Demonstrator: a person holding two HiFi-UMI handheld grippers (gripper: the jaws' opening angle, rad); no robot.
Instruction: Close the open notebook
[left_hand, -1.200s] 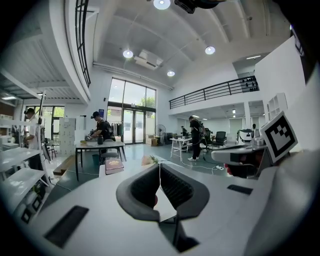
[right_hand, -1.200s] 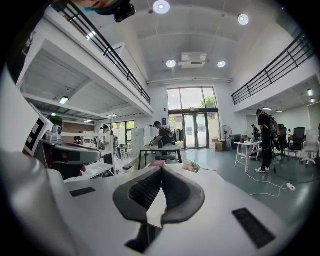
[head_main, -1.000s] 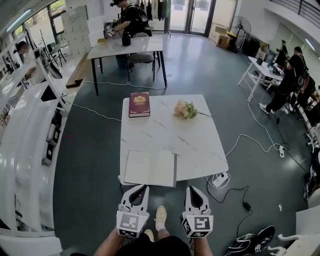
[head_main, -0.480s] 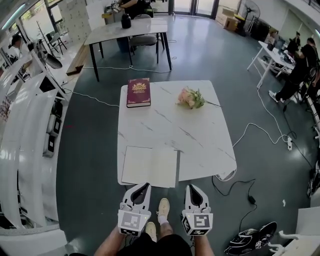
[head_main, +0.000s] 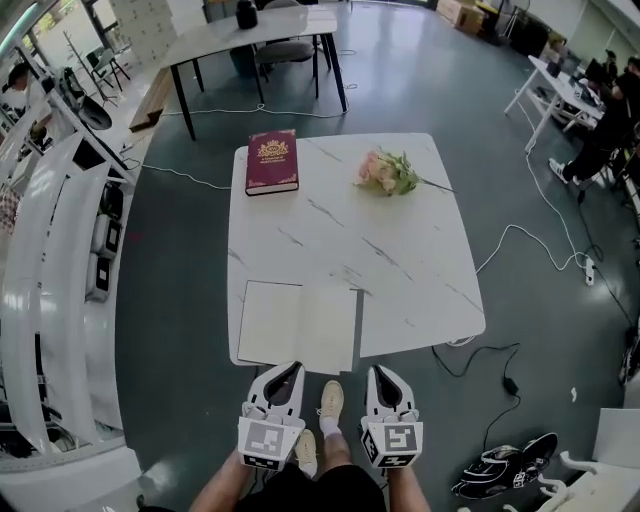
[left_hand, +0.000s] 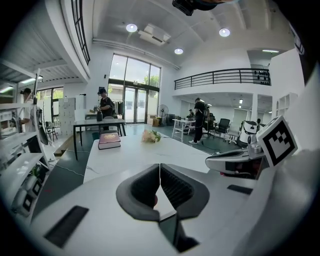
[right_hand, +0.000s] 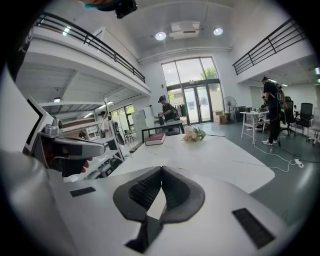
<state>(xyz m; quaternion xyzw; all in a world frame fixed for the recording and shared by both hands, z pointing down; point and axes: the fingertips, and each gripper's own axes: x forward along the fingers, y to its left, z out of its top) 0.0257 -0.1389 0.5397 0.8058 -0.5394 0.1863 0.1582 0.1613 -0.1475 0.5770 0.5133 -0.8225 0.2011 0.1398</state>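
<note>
Compared with a second ago, the white marble table (head_main: 400, 270) is seen larger and from more steeply above in the head view, and the far table (head_main: 250, 25) has been carried up to the top edge. The open notebook (head_main: 300, 325) is now framed just ahead of both grippers.

In the head view, the notebook is laid flat with blank pages up at the near left corner of the table, its near edge along the table's edge. The left gripper (head_main: 285, 368) is held just short of that near edge, about level with the spine. The right gripper (head_main: 385, 370) is held beside the notebook's right corner, off the table's near edge. Whether either tip touches anything cannot be made out. A red book (head_main: 272, 160) and a bunch of flowers (head_main: 385, 172) lie well apart at the far side. A pale shoe (head_main: 330, 398) is seen between the grippers on the dark grey floor, and cables (head_main: 520, 240) trail to the right.

In the left gripper view, the jaws are pressed together with nothing between them. The table stretches ahead, and the pale strip just behind the jaws is possibly a notebook page.

In the right gripper view, the jaws are likewise closed and empty. Tall windows and a railed gallery are seen beyond the table.
</note>
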